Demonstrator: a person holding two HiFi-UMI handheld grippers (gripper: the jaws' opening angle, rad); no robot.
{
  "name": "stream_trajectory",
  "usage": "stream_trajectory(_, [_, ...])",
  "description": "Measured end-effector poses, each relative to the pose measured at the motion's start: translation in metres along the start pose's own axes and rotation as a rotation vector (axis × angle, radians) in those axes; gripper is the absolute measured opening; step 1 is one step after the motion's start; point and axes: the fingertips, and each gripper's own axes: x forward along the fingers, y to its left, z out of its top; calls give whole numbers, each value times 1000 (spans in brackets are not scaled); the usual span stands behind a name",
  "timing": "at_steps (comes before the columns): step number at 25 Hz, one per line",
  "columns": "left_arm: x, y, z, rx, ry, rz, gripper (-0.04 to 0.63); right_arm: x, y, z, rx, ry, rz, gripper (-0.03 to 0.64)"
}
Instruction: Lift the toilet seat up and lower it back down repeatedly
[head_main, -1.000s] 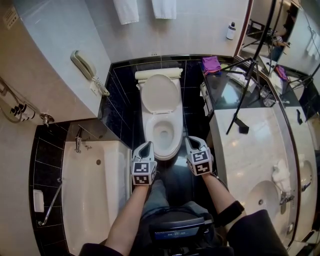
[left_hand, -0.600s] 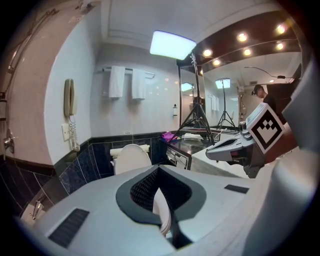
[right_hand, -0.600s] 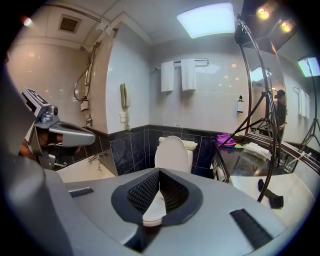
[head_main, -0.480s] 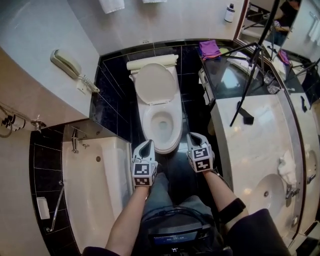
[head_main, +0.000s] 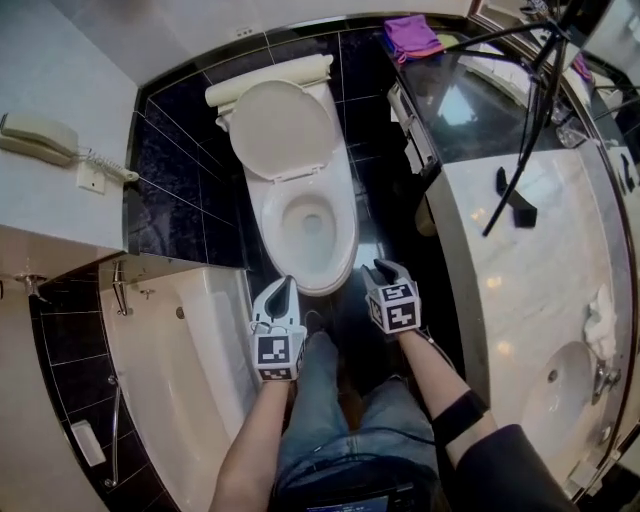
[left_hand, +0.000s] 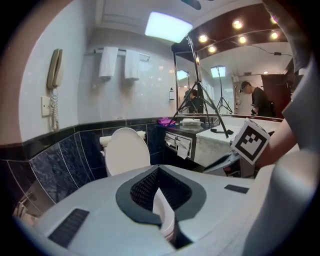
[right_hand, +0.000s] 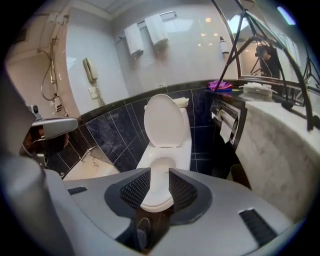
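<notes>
- a wall phone (head_main: 38, 138) hangs at the far left on the pale tiles; below it, nearer, lies the white bathtub (head_main: 185, 380)
- the left gripper (head_main: 284, 284) sits just beside the near left of the toilet bowl, pointing toward it; its jaws are together at the tips with nothing gripped between them
- the toilet seat (head_main: 340, 232) appears to lie flat on the bowl, in the middle of the black-tiled floor; the lid (head_main: 283, 128) stands up against the tank at the far end
- the right gripper (head_main: 385, 268) is just beside the bowl's near right; its jaws have just been opening and stand apart, empty; in the right gripper view the bowl's front edge shows beyond the gap, untouched
- a marble counter (head_main: 520, 300) runs down the right, with a purple cloth (head_main: 412, 35) at its far end
</notes>
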Motion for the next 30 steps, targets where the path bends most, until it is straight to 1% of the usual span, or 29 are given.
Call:
stream_trajectory(2, [20,3,-20,14,3,-6,-12,33,-8,-23,40,34,7,147])
stream_trajectory(4, [40,7,-39,23,3,-7,-12,66,-13,-45,106,63,25,161])
stream_trajectory(10, [91,23,-96,37,7,0,-12,158,-39,-112,382,135,39,163])
stream_trajectory(13, [111,30,-117,4,4,20,-12,196,-52,-134,524,143,57,161])
stream_trajectory(16, [130,33,-138,16,7,16,-12,229,-65,-150,639,139,74,161])
stream_trajectory(20, [149,35,-156,-23,16,23,-12,258,-79,-172,718,150,79,160])
stream_trajectory(25, [164,37,-176,-23,32,8,-12,282,-82,-181,751,157,111,158])
stream_trajectory(26, [166,37,-180,-17,38,3,-12,285,-81,-181,758,159,117,153])
stream_trajectory(27, [167,37,-184,-13,43,-2,-12,287,-80,-181,766,160,121,131])
stream_trajectory(30, [172,40,-191,-20,53,-3,-12,289,-81,-180,803,157,122,142])
